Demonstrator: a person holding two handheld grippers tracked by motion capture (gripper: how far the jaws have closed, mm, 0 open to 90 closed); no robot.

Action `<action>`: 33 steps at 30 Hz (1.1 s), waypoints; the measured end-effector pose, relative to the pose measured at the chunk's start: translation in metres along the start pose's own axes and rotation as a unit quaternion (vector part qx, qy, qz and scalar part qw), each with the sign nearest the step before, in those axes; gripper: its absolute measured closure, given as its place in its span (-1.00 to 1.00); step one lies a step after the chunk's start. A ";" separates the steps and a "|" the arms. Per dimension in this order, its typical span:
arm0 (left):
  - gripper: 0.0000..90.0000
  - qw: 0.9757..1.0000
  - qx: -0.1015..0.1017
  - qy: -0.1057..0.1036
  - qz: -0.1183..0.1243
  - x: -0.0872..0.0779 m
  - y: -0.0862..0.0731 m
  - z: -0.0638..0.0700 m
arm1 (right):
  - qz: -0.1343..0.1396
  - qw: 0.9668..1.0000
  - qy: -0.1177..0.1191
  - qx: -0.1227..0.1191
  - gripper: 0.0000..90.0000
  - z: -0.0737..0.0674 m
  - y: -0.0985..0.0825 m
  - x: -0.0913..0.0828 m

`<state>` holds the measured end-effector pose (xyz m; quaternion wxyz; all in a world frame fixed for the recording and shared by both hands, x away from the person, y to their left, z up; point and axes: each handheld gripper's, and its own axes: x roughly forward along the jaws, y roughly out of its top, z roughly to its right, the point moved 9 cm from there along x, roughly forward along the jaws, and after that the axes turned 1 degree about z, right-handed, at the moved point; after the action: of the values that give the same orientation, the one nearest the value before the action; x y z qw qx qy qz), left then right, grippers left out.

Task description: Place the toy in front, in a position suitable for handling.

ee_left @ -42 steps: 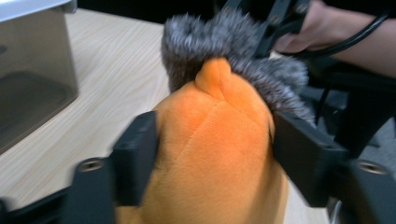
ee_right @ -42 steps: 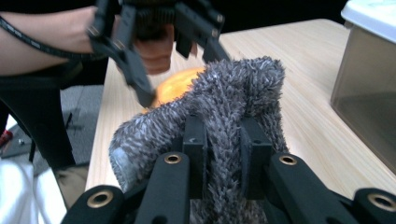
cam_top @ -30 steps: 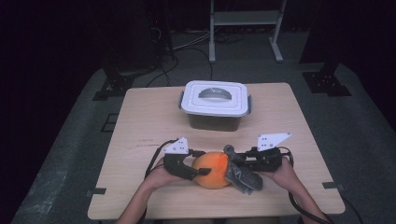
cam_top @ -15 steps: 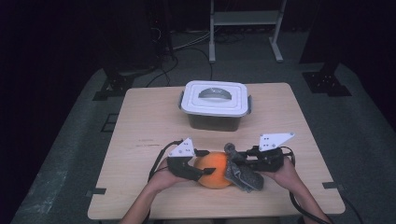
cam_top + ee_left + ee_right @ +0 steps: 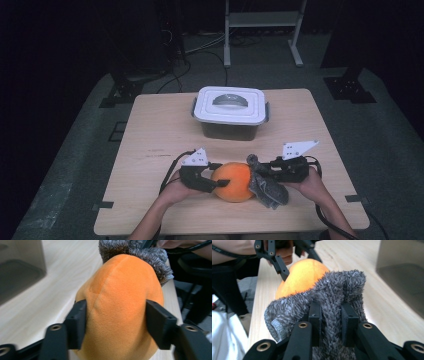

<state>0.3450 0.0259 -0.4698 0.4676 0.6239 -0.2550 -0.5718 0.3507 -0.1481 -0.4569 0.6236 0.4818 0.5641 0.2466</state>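
The orange plush ball sits on the near part of the wooden table, in front of a lidded white box. The left gripper has its jaws set against both sides of the ball, having just been closing on it. The right gripper pinches a fold of grey fuzzy cloth tightly between narrow jaws; the cloth touches the ball's right side

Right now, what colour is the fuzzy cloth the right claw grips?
Grey, a shaggy fuzzy cloth; clearest in the right gripper view.
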 end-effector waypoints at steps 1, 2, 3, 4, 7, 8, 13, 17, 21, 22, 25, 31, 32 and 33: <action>-0.04 1.000 0.004 0.017 0.006 -0.002 0.006 0.000 | 0.009 1.000 -0.008 -0.003 0.66 0.000 0.004 -0.003; -0.03 1.000 0.009 0.027 0.009 -0.004 0.009 -0.001 | 0.022 1.000 -0.012 -0.004 0.67 0.000 0.010 -0.007; -0.02 0.999 0.012 0.039 0.011 -0.006 0.011 -0.002 | 0.036 0.999 -0.015 -0.007 0.67 -0.002 0.016 -0.010; -0.02 0.999 0.012 0.039 0.011 -0.006 0.011 -0.002 | 0.052 0.999 -0.016 -0.008 0.67 -0.004 0.022 -0.012; -0.02 0.999 0.020 0.049 0.004 -0.005 0.012 0.000 | 0.057 0.998 -0.008 -0.021 0.67 -0.012 0.030 -0.008; -0.03 0.999 0.020 0.049 0.004 -0.005 0.012 0.000 | 0.057 0.998 -0.008 -0.021 0.67 -0.012 0.030 -0.008; -0.21 1.000 0.013 0.024 0.006 -0.007 0.009 0.002 | 0.011 1.000 0.008 -0.021 0.66 -0.011 0.011 0.009; -0.53 0.999 -0.003 0.032 0.011 -0.010 0.007 -0.006 | -0.005 1.000 0.005 -0.019 0.66 -0.010 0.002 0.004; -0.68 0.999 -0.027 0.020 0.011 -0.004 0.000 -0.010 | -0.009 1.000 0.007 -0.014 0.66 -0.007 -0.002 0.000; -0.68 0.999 -0.032 0.003 0.007 0.001 -0.003 -0.007 | -0.014 1.000 0.003 -0.012 0.66 -0.004 -0.004 -0.001; -0.32 1.000 -0.021 0.002 0.004 0.001 -0.002 -0.004 | -0.015 1.000 -0.003 -0.010 0.67 -0.002 -0.003 -0.002; -0.07 1.000 0.005 0.009 -0.005 -0.002 0.006 0.003 | 0.041 0.999 0.008 -0.021 0.67 -0.015 0.025 -0.004; -0.05 1.000 0.005 0.009 -0.005 -0.002 0.006 0.003 | 0.036 0.999 0.008 -0.026 0.67 -0.017 0.025 -0.002; -0.04 1.000 0.010 0.016 -0.006 -0.005 0.008 0.002 | 0.031 0.999 0.005 -0.030 0.67 -0.017 0.024 0.000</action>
<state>0.3434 0.0261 -0.4599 0.4619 0.6393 -0.2494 -0.5620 0.3409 -0.1326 -0.4340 0.6269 0.4786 0.5447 0.2851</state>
